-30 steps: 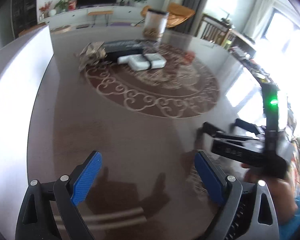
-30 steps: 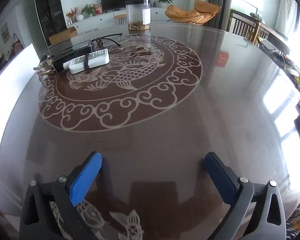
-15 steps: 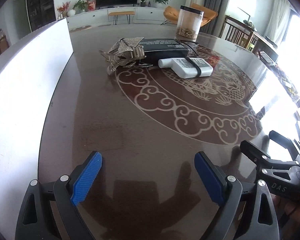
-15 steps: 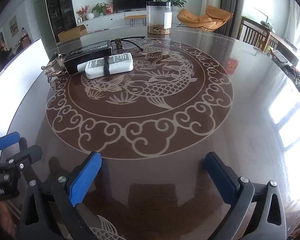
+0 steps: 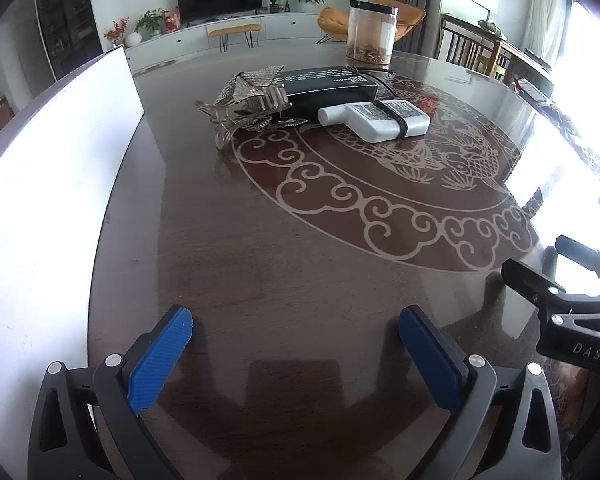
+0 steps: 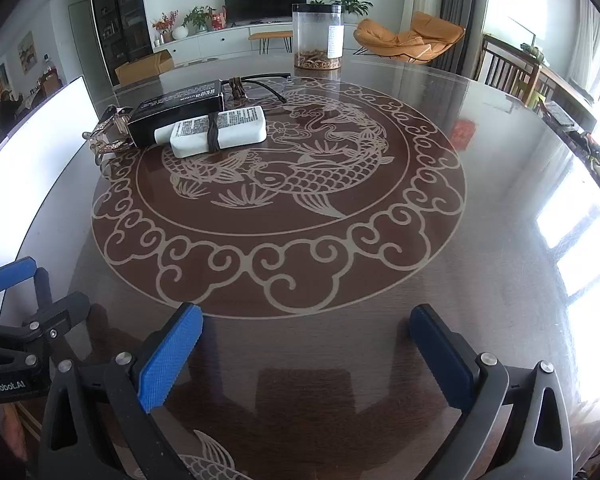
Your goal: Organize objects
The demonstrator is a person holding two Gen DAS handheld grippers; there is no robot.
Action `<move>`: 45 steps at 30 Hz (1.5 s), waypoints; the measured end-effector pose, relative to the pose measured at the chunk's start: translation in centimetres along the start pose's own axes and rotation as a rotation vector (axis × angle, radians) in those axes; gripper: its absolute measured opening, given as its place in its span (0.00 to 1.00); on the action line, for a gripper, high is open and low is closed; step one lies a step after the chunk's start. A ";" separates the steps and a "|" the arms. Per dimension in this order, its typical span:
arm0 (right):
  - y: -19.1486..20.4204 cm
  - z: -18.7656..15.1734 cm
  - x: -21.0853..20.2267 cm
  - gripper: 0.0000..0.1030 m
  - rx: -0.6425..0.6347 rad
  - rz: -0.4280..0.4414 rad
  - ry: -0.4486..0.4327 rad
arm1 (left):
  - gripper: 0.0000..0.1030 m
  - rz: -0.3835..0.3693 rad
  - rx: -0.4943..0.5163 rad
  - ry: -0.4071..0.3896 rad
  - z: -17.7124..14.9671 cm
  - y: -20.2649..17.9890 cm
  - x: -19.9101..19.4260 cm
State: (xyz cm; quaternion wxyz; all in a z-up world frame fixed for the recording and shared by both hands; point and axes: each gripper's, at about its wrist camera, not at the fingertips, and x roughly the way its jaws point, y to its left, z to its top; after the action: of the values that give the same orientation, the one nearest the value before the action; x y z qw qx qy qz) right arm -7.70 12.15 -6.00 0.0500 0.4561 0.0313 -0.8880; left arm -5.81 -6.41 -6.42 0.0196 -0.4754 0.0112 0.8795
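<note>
**White pack, black box, metal clip: cluster at the far left edge of the surface**

White pack [image 6: 219, 130]: flat, rigid-looking slab with a dark band round its middle. Lies flat, touching the black box [image 6: 178, 114] behind it; long axis runs left to right across the right wrist view, nozzle end toward the box's left end. Likely moderate weight, smooth shell, possibly slippery. Best taken across the short width, beside the band.

Black box: long, stiff carton, parallel to the pack. Probably light; take across its narrow side.

Metal clip [image 5: 249, 101]: glittering, irregular, prongs toward the near edge; touching the box's left end. Judged light and delicate; grip the solid body, not the prongs.

Clear jar [image 6: 318, 36]: upright at the far edge, apart from the cluster.

Left hand-held gripper [image 5: 296, 336]: jaws opening, wide, nothing between them. Right hand-held gripper [image 6: 306, 334]: wide apart, empty. Both hang over the near edge of the surface [image 6: 480, 200], well apart from the cluster.
</note>
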 end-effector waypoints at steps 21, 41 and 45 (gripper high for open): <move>0.1 0.0 0.1 1.00 -0.002 -0.004 0.000 | 1.00 0.023 -0.029 -0.024 -0.6 0.2 -0.9; 1.9 4.2 2.8 1.00 -0.088 0.063 0.033 | 1.00 0.023 -0.030 -0.024 -0.6 0.2 -0.8; 5.1 8.2 4.3 1.00 -0.120 0.112 -0.006 | 1.00 0.023 -0.030 -0.024 -0.6 0.2 -0.7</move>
State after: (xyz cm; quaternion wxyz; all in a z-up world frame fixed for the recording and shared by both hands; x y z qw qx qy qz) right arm -16.18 6.00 -4.77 0.1269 0.4505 0.0586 -0.8818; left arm -4.95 -6.64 -6.15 0.0027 -0.4649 0.0034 0.8854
